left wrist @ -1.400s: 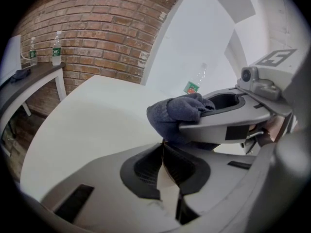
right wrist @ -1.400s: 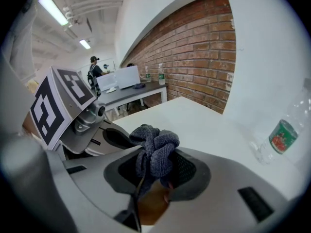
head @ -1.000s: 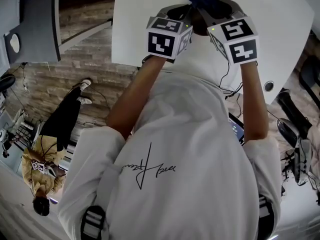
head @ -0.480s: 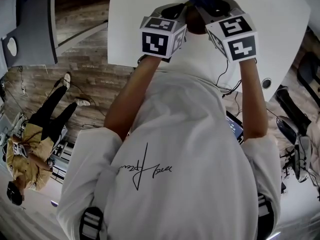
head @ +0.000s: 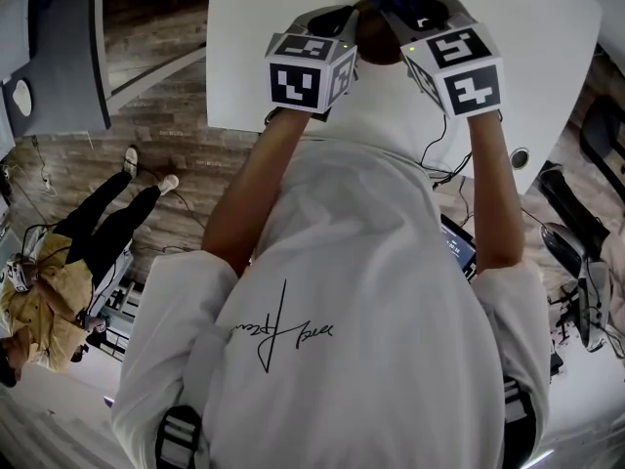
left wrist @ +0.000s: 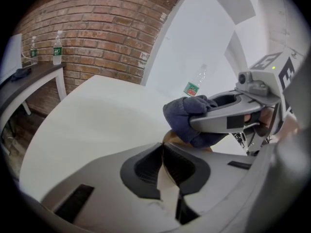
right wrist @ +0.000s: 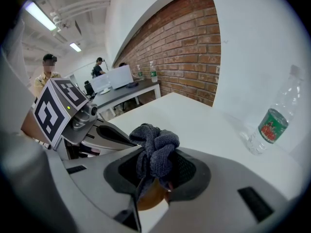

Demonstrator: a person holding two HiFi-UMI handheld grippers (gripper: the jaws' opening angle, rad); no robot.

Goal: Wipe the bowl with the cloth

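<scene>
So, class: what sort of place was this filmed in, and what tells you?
Most likely a shared lab or office workspace, not a home kitchen: a large white table, an exposed brick wall, ceiling strip lights, and people standing near a far desk.

The broad white table with a smooth matte top (head: 278, 27) carries a clear plastic water bottle with a green-and-red label (right wrist: 270, 121) near its far edge, close by the white wall. The bottle seems to stand upright, though the wide-angle lens leaves that uncertain.
</scene>
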